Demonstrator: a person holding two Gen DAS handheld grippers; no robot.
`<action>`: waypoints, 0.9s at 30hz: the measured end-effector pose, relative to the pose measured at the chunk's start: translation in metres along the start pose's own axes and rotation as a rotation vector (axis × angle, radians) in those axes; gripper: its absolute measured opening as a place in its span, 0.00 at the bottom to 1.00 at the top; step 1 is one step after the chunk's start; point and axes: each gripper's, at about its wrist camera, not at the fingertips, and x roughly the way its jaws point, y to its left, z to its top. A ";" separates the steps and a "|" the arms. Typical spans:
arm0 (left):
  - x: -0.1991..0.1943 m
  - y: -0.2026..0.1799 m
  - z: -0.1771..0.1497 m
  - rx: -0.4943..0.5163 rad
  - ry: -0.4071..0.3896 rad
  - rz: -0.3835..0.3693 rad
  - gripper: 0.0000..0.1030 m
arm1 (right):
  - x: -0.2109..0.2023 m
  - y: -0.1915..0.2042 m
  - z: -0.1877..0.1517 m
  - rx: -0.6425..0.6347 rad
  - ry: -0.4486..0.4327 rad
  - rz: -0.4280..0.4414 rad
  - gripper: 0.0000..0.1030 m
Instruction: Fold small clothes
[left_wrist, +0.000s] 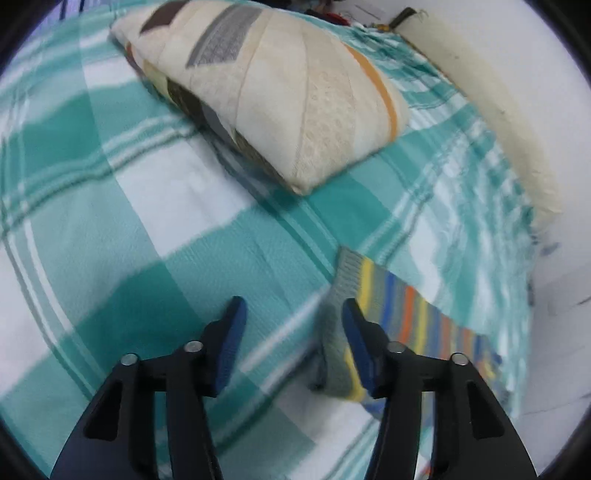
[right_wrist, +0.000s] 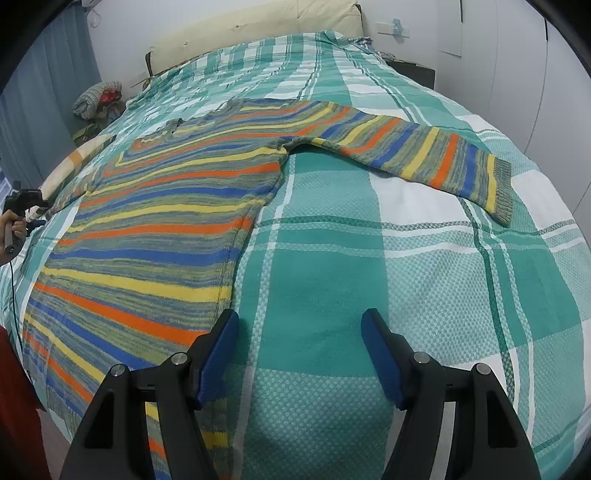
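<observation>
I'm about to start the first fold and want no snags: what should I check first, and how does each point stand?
1. Striped sweater lies flat on the bedspread: ok.
2. Far sleeve spread out, not tucked under: ok.
3. Left gripper open, its right finger at the near sleeve's cuff: ok.
4. Right gripper open beside the sweater's side edge: ok.
5. Cuff actually between the left fingers: cannot tell, blurred.
6. Pillow lies apart from the sleeve: ok.

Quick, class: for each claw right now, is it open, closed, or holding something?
Left claw: open, holding nothing; the cuff of the striped knitted sweater lies beside its right finger.
Right claw: open, empty, over the teal checked bedspread.
</observation>
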 end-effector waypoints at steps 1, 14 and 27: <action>0.000 -0.003 -0.004 0.021 -0.001 0.001 0.67 | 0.000 0.000 0.000 -0.002 0.000 -0.001 0.66; -0.026 -0.047 -0.079 0.530 -0.100 0.428 0.77 | -0.010 -0.003 0.000 -0.010 -0.022 -0.100 0.70; -0.050 -0.028 -0.220 0.675 -0.058 0.201 0.99 | -0.006 -0.044 -0.012 0.142 -0.009 -0.253 0.92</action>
